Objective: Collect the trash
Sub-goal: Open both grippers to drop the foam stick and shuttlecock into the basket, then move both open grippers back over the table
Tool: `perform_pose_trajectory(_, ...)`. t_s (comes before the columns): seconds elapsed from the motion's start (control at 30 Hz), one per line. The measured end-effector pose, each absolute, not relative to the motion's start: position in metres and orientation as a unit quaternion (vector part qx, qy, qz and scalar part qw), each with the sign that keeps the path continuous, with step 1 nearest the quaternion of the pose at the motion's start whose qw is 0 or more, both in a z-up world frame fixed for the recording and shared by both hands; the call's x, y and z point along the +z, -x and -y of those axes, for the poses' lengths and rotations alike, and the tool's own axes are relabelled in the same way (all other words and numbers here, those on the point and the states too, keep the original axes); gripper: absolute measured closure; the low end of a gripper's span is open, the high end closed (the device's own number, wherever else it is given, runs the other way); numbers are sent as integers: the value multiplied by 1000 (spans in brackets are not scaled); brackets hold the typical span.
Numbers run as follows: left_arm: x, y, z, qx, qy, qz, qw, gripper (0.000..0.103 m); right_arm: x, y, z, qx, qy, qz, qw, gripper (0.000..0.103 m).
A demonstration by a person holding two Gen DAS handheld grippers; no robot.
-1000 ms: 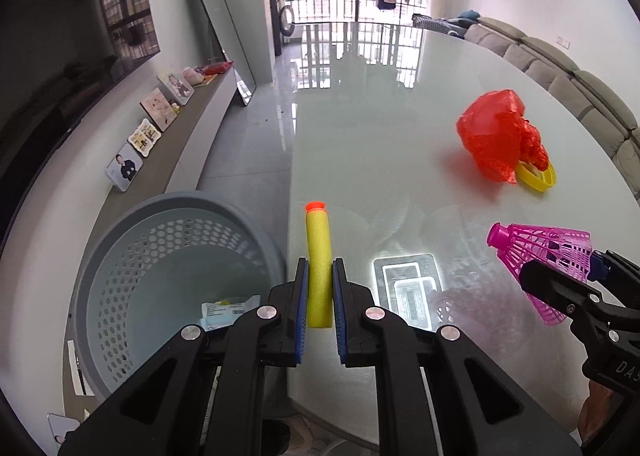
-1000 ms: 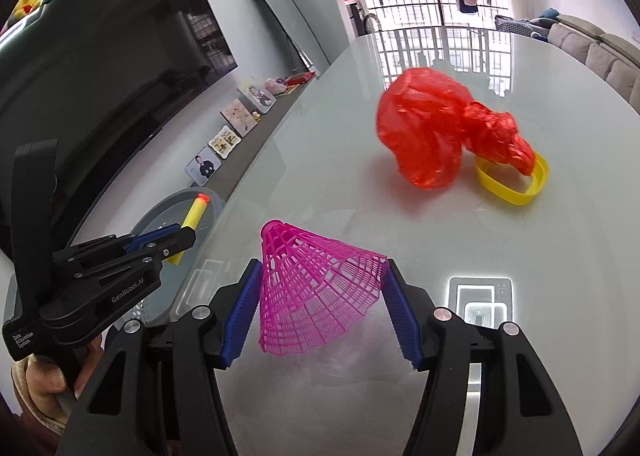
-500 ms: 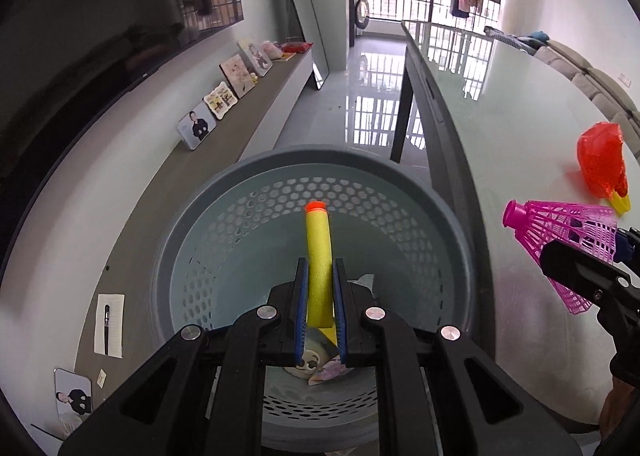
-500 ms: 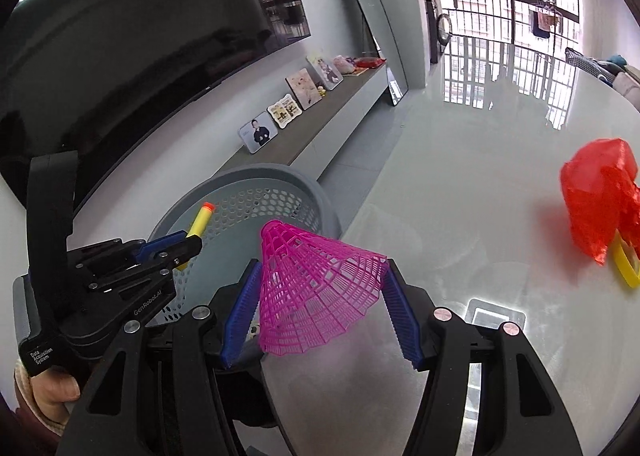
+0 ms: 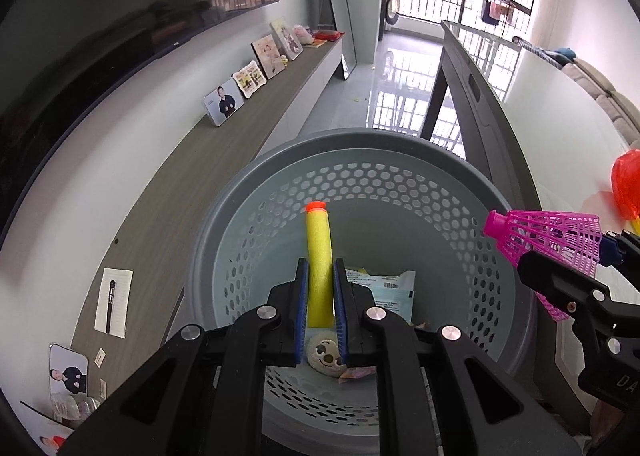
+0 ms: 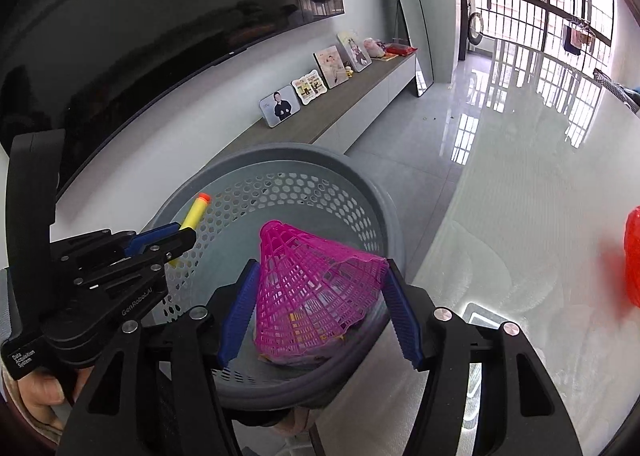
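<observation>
A home living room: wall-mounted television (image 6: 160, 36), framed photos (image 6: 280, 106) on a low console (image 6: 340, 112), sofa (image 5: 612, 96).

I'm seeing a grey bin (image 5: 516, 240) with honeycomb holes, a yellow dart (image 5: 319, 276) showing an orange tip, a pink lattice shuttlecock (image 6: 316, 292), blue pads (image 6: 240, 316) on black grippers, and a red bag (image 5: 626, 184).

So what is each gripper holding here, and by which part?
Left gripper: yellow foam dart, pinched near its tail end. Right gripper: pink shuttlecock, clamped across its wide skirt.
</observation>
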State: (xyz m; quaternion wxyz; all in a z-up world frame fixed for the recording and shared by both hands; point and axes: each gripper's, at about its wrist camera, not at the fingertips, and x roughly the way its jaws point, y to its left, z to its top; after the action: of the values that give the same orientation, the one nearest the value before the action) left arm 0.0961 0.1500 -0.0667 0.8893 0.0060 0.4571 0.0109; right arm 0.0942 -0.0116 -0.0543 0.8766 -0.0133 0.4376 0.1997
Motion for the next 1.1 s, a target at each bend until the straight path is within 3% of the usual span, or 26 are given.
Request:
perform_pose_trajectory(0.17, -67, -93, -153, 15, -3, -459, 888, 89, -54, -93, 6, 204, 19, -436, 876, 43)
perform_pose_trajectory(0.27, -68, -95, -158, 18, 0, -461, 887, 74, -53, -92, 4, 209, 20, -433, 877, 41)
perform_pose_trajectory(0.33, -66, -94, -160, 19, 1, -457, 889, 54, -52, -94, 3, 209, 20, -432, 877, 38)
perform_pose_trajectory(0.4, -64, -91, -160, 22, 0, -451, 892, 43, -53, -94, 2, 210, 20, -431, 878, 38)
perform_pose_trajectory(0.67, -61, -88, -159, 28, -4, -450, 893, 42, -52, -92, 5, 205, 12, -427, 880, 38)
perform_pose_trajectory(0.83, -59, -85, -155, 32, -8, -444, 895, 33, -51, -86, 14, 197, 3, -426, 883, 38)
perform_pose_trajectory(1.1, -52, -84, -140, 16, -14, -439, 898, 31, -47, -71, 37, 166, -17, -421, 891, 38)
